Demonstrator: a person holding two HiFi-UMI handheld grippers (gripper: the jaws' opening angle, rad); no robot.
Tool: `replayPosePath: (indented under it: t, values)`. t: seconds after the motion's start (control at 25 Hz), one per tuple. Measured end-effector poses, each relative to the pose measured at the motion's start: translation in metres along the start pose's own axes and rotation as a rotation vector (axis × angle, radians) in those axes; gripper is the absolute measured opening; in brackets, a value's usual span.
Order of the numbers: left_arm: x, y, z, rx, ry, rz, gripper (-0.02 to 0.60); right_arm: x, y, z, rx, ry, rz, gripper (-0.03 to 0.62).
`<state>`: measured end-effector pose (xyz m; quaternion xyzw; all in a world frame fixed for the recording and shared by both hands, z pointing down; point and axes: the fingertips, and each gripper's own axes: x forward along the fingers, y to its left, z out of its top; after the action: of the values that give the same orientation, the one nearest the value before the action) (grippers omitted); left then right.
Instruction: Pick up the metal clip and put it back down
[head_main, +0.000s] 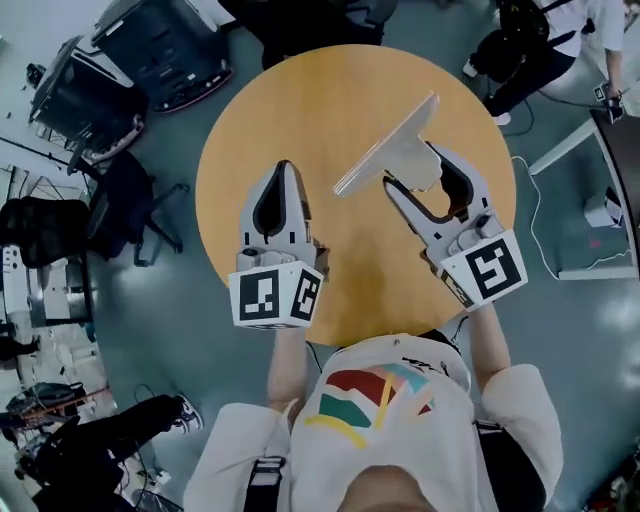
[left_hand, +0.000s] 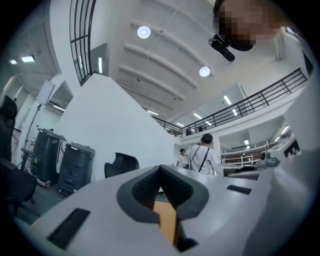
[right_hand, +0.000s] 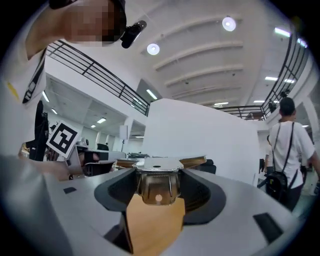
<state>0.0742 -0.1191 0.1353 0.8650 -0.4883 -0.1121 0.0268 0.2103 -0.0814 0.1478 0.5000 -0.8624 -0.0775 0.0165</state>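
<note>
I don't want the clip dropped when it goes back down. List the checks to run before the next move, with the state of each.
1. Grip: the right gripper has its jaws against the metal clip: ok.
2. Load: the board attached to the clip stands tilted, nearly edge-on in the head view: ok.
3. Board's lower edge free of the table: cannot tell.
4. Landing spot: bare wood shows below and around the board: ok.
5. Left gripper out of the way: jaws together, nothing between them, apart from the board: ok.
</note>
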Motion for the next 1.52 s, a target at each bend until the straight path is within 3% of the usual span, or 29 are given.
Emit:
replayPosePath:
  t: [0.16, 0.32, 0.56, 0.92, 1.12, 1.32, 1.52]
  values:
    - [0.023, -0.04, -0.012, -0.016, 0.025, -0.096, 0.043, -0.049, -0.029, -0.016, 0.062, 0.001, -0.12, 0.267]
    - [0.037, -0.075, -0.024, -0.036, 0.039, -0.136, 0.043, -0.081, -0.052, -0.026, 0.095, 0.007, -0.161, 0.267]
    - [0.043, -0.099, -0.033, -0.02, 0.054, -0.165, 0.043, -0.095, -0.056, -0.032, 0.093, 0.015, -0.158, 0.268]
    - [0.043, -0.088, -0.042, -0.032, 0.069, -0.126, 0.043, -0.078, -0.05, -0.048, 0.132, 0.05, -0.091, 0.267]
    - [0.03, -0.077, -0.078, -0.046, 0.093, -0.092, 0.043, -0.064, -0.045, -0.107, 0.2, 0.15, -0.045, 0.268]
    - [0.023, -0.059, -0.133, -0.065, 0.194, -0.031, 0.043, -0.047, -0.048, -0.199, 0.294, 0.307, -0.024, 0.267]
    - [0.012, -0.051, -0.182, -0.085, 0.321, 0.035, 0.043, -0.054, -0.037, -0.29, 0.299, 0.5, 0.034, 0.268]
